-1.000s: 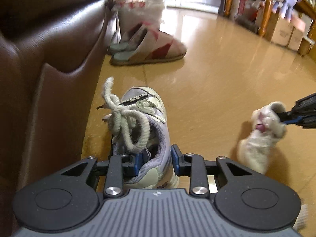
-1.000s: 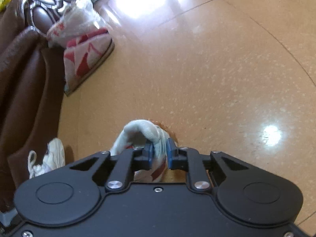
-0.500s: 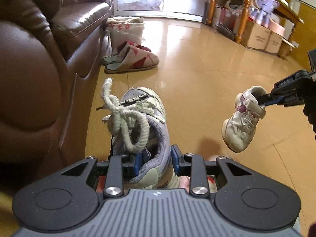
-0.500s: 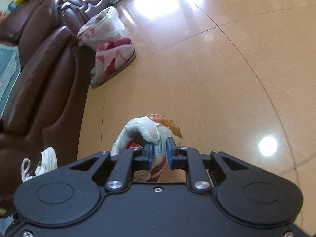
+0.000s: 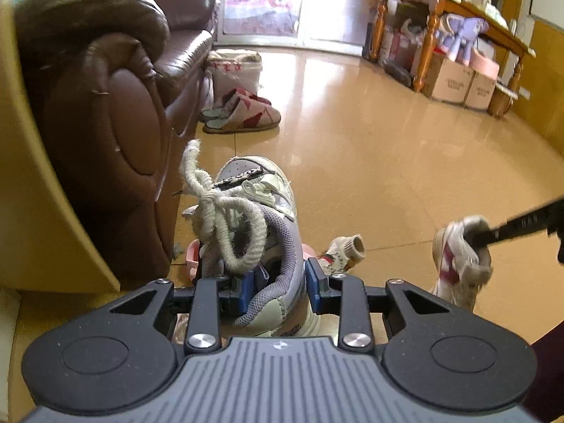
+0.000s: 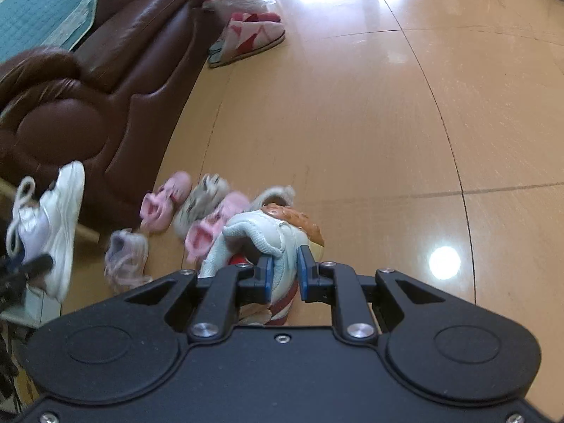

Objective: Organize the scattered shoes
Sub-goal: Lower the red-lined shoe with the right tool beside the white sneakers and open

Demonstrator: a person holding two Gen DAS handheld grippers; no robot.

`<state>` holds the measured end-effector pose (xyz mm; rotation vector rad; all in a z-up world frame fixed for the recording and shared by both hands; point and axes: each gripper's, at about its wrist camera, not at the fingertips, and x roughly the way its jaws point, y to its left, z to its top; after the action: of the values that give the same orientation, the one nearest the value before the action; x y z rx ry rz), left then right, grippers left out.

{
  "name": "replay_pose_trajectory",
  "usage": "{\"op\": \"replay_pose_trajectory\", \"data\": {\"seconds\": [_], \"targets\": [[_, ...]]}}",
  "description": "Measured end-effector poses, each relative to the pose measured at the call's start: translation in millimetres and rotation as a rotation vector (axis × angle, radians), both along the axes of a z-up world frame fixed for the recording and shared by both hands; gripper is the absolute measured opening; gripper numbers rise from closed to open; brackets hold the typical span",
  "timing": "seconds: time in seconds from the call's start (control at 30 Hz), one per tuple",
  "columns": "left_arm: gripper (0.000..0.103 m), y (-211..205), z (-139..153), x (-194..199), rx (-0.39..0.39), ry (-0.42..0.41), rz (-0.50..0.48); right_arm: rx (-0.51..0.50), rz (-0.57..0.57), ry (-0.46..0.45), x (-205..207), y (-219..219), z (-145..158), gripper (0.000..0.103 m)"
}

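My left gripper is shut on the heel collar of a cream and lilac sneaker with thick white laces, held up off the floor; it also shows at the left of the right wrist view. My right gripper is shut on the heel of a small white child's shoe with red trim and an orange sole, also held in the air; it shows blurred in the left wrist view. Several small pink, grey and lilac children's shoes lie on the floor below.
A brown leather sofa stands close on the left. A pair of red-patterned slippers and a plastic bag lie beside it farther on. A wooden table with boxes underneath stands at the far right. The tan floor stretches ahead.
Both grippers have risen with their shoes. The floor has dropped away and the pile of small shoes has come into view below. Both grips are unchanged.
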<state>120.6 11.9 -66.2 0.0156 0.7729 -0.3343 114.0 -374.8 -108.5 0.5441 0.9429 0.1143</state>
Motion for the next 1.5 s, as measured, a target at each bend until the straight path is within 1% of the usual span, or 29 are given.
{"op": "replay_pose_trajectory", "data": {"seconds": [0.17, 0.3, 0.37, 0.5, 0.57, 0.7, 0.77, 0.87, 0.9, 0.93, 0.97, 1.03, 1.2, 1.27, 1.3, 1.4, 1.5], "targets": [[0.029, 2, 10, -24, -0.023, -0.025, -0.009, -0.029, 0.037, -0.03, -39, 16, 22, 0.015], [0.029, 3, 13, -29, -0.031, -0.043, -0.021, -0.074, 0.087, -0.019, -57, 28, 28, 0.015], [0.029, 3, 14, -30, -0.034, -0.048, -0.025, -0.105, 0.117, -0.003, -66, 34, 25, 0.015], [0.029, 1, 7, -28, -0.047, -0.042, -0.02, -0.111, 0.162, 0.016, -74, 40, 13, 0.015], [0.029, 0, 1, -26, -0.055, -0.029, -0.016, -0.136, 0.208, 0.03, -71, 49, 5, 0.015], [0.029, -2, -13, -23, -0.053, -0.002, -0.018, -0.147, 0.262, 0.032, -72, 56, -3, 0.015], [0.029, -1, -20, -19, -0.053, 0.017, -0.012, -0.163, 0.292, 0.065, -73, 58, -16, 0.015], [0.029, -1, -26, -15, -0.061, 0.032, -0.004, -0.207, 0.348, 0.089, -75, 67, -29, 0.015], [0.029, -1, -28, -14, -0.065, 0.033, -0.004, -0.234, 0.387, 0.114, -75, 72, -40, 0.015], [0.029, -1, -29, -13, -0.067, 0.034, -0.005, -0.24, 0.396, 0.121, -75, 74, -44, 0.015], [0.029, -2, -31, -13, -0.067, 0.036, -0.007, -0.252, 0.418, 0.139, -74, 78, -54, 0.015], [0.029, -1, -37, -11, -0.06, 0.044, -0.012, -0.255, 0.433, 0.15, -72, 80, -60, 0.015], [0.029, 3, -51, -6, -0.064, 0.075, 0.005, -0.282, 0.501, 0.186, -56, 95, -89, 0.015], [0.029, 4, -58, -2, -0.068, 0.087, 0.011, -0.308, 0.525, 0.193, -53, 102, -97, 0.015], [0.029, 4, -61, -1, -0.068, 0.091, 0.013, -0.34, 0.557, 0.196, -49, 109, -103, 0.015], [0.029, 1, -70, 3, -0.068, 0.11, 0.008, -0.345, 0.577, 0.2, -43, 112, -111, 0.015], [0.029, -3, -77, 6, -0.062, 0.124, 0.002, -0.304, 0.536, 0.206, -34, 106, -120, 0.015]]}}
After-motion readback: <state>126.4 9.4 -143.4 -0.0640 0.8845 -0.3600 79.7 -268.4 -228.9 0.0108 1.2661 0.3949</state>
